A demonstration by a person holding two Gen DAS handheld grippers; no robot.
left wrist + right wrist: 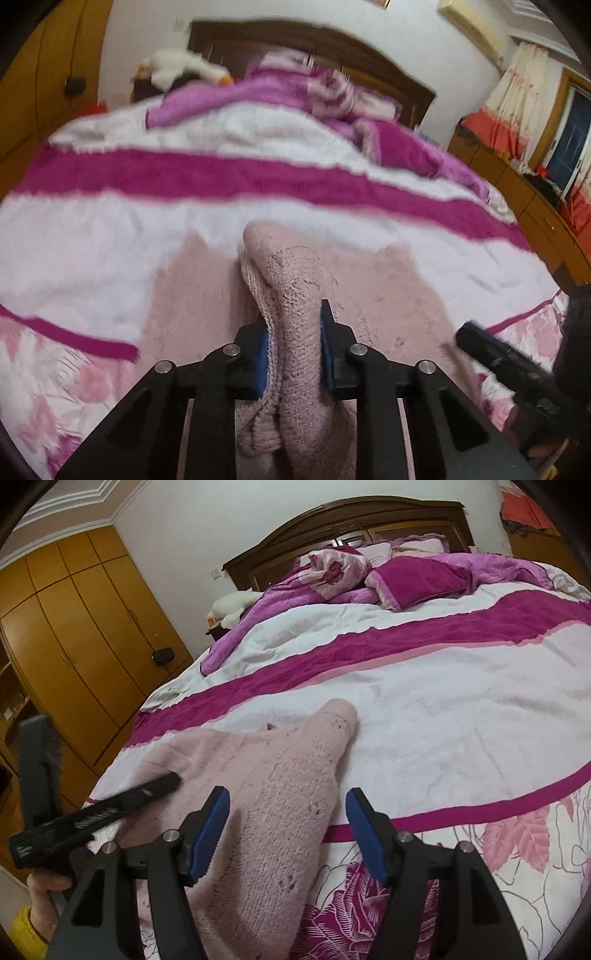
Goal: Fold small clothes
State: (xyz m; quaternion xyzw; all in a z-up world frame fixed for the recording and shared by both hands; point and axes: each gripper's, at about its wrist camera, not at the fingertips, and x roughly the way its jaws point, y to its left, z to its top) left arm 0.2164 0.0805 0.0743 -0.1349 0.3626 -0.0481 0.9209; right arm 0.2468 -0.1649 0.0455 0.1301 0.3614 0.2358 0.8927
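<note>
Left wrist view: the left gripper (295, 354) is clamped on a bunched fold of the pink knit garment (295, 280), blue pads pressing the fabric from both sides, with a ridge of knit rising between them and running away toward the far side. The rest of the garment lies flat on the striped bedspread (110, 229), spreading left and right of the ridge (this view is motion-blurred, so edges are soft). The right gripper (491, 350) shows as a dark bar at the right, near the garment's right part. Right wrist view: the right gripper (288, 827) stands with its jaws wide and nothing pinched; the garment (273, 775) lies directly below and ahead of it, 1 tapered end (a sleeve or a corner, I cannot tell which) pointing to the far right, so its long axis runs from near left to far right. The garment's right edge passes between the 2 blue pads without touching either. The left gripper (110, 812) enters from the left over the garment's left part, with a hand (48, 886) in a yellow sleeve behind it. Judgement: the left hand already has its hold; the right is nearer the free right edge and would need to drop and close there. Garment look: pale pink, coarse ribbed knit, pilled, with small dark flecks, soft and limp.
</note>
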